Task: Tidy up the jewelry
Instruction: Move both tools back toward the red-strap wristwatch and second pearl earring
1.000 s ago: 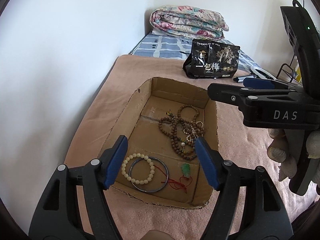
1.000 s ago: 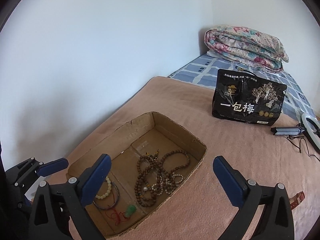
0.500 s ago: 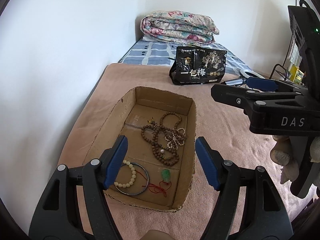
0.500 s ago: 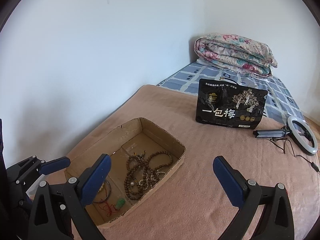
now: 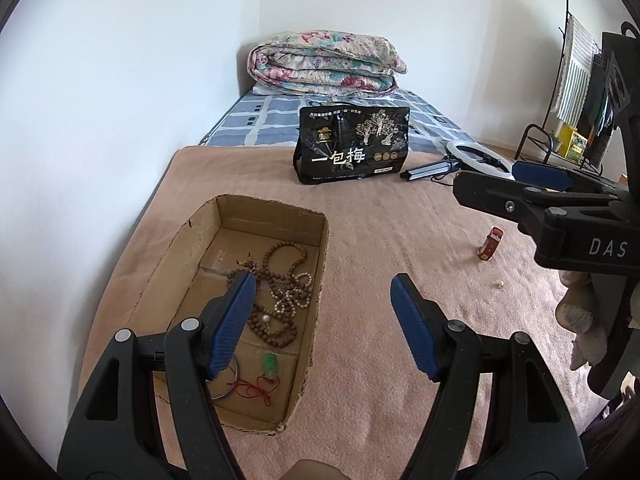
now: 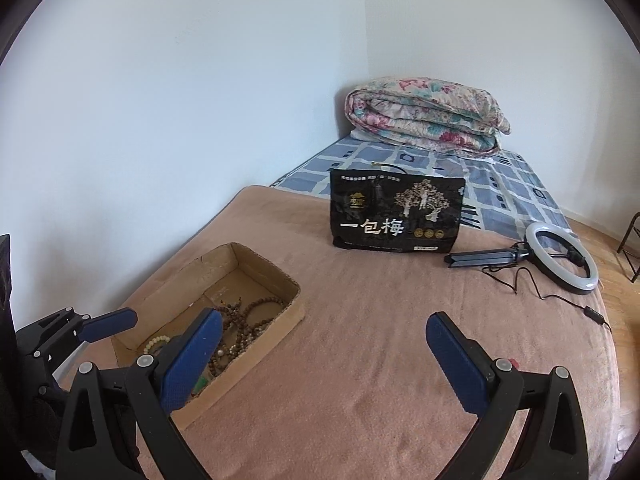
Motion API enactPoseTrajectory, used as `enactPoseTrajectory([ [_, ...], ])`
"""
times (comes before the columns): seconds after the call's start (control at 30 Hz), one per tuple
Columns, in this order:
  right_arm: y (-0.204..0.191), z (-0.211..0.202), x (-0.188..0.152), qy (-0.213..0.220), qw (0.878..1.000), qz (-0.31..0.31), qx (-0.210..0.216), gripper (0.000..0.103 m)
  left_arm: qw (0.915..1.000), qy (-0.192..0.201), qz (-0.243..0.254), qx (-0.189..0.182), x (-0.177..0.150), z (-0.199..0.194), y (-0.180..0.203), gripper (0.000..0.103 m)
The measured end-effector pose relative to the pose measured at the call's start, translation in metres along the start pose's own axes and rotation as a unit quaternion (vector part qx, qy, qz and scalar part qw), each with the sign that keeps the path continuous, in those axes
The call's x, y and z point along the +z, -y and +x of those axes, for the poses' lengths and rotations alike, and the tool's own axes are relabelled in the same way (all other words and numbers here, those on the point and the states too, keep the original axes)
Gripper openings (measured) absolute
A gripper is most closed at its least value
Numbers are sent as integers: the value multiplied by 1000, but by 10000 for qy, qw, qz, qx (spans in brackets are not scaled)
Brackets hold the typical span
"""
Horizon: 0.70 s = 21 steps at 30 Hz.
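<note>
Both my grippers, left (image 5: 323, 322) and right (image 6: 322, 354), gape empty above blanket (image 5: 380, 240). Beads (image 5: 280, 280) lie tangled in box (image 5: 256, 204). Strap (image 5: 490, 243) lies loose, right; I approach low, pinch mid-length.

Pink-brown blanket (image 5: 380, 240) spread over the near part of the bed; blue and white checked sheet (image 6: 500, 184) on the far part; folded floral quilt (image 5: 324, 62) at the far end in the corner of the white walls (image 6: 180, 100); black bag (image 6: 396, 216) printed with white Chinese characters and gold trees, standing upright on the blanket near the sheet's edge; ring light (image 6: 562, 256) lying flat just right of the bag, its folded tripod legs (image 6: 480, 258) pointing towards the bag, its black cable (image 6: 560, 300) trailing across the blanket; black metal rack (image 5: 560, 120) on the floor at far right, with striped cloth hung over it.
</note>
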State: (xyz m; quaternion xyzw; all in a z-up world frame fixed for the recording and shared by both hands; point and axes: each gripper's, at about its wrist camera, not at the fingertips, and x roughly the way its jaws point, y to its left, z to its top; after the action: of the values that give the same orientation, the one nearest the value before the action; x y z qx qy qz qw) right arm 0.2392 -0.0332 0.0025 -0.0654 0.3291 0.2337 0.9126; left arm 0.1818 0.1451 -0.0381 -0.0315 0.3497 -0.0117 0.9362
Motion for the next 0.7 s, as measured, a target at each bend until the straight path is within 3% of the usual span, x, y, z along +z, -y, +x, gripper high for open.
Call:
enactPoseTrajectory([
  [0.7, 143, -66, -46, -3, 9949, 720, -711, 103, 9973, -136, 480, -547, 14, 29, 96, 72],
])
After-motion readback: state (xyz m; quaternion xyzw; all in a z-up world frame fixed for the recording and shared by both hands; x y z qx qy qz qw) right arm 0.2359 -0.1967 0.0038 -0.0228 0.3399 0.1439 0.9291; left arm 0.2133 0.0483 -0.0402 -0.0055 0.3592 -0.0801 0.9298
